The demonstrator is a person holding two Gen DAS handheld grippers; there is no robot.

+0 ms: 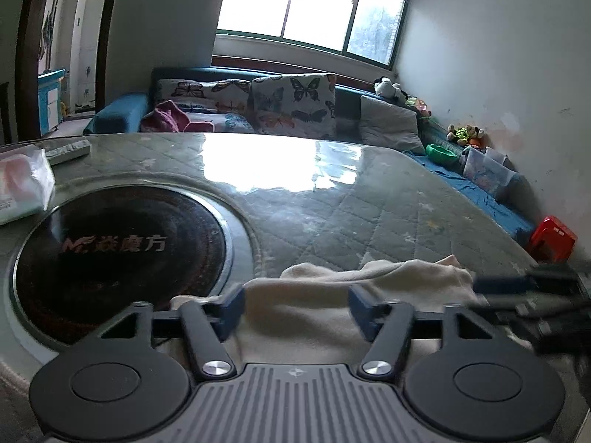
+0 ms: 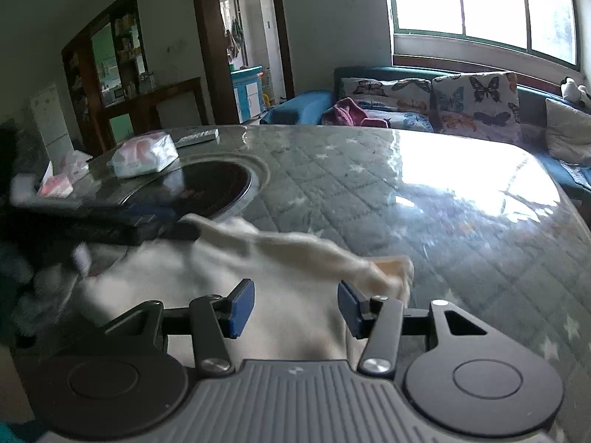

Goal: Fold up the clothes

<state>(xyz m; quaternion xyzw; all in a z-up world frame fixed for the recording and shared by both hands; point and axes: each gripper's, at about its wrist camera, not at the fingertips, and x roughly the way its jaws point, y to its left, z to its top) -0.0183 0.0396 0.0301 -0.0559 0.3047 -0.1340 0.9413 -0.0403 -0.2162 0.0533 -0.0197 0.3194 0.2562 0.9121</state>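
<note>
While the left wrist view looks across the table [image 1: 332, 192], the left gripper [image 1: 295, 308] sits low over a cream garment [image 1: 303, 317] with its jaws wide apart. Blue pads [image 1: 231, 310] stand on either side of the cloth, not pressing it; nothing gripped. Garment lies crumpled on the near edge of the table, just right of the round black hob plate [image 1: 122, 254] set into the top. A fold ridge runs along its far side. Right gripper [image 1: 532, 295] shows at the right edge, blurred, at the garment's right end; contact there not clear. Tissue pack [image 1: 22, 184] and remote [image 1: 68, 151] sit far left on the table. Sofa with butterfly cushions [image 1: 291, 107] behind, under the window [image 1: 314, 3].

In the right wrist view the right gripper [image 2: 295, 308] has its jaws partly open, cloth seen between the pads [image 2: 242, 308] but not clamped as far as I can tell; fabric is motion-blurred. The garment [image 2: 288, 258] spreads from the left toward the right gripper, with a raised fold ending in a corner near the right pad. Left gripper [image 2: 122, 225] appears at the left, blurred, over the garment's left end beside the hob plate [image 2: 210, 188]. Tissue pack [image 2: 144, 155] sits beyond the plate, remote [image 2: 195, 136] just past it.
</note>
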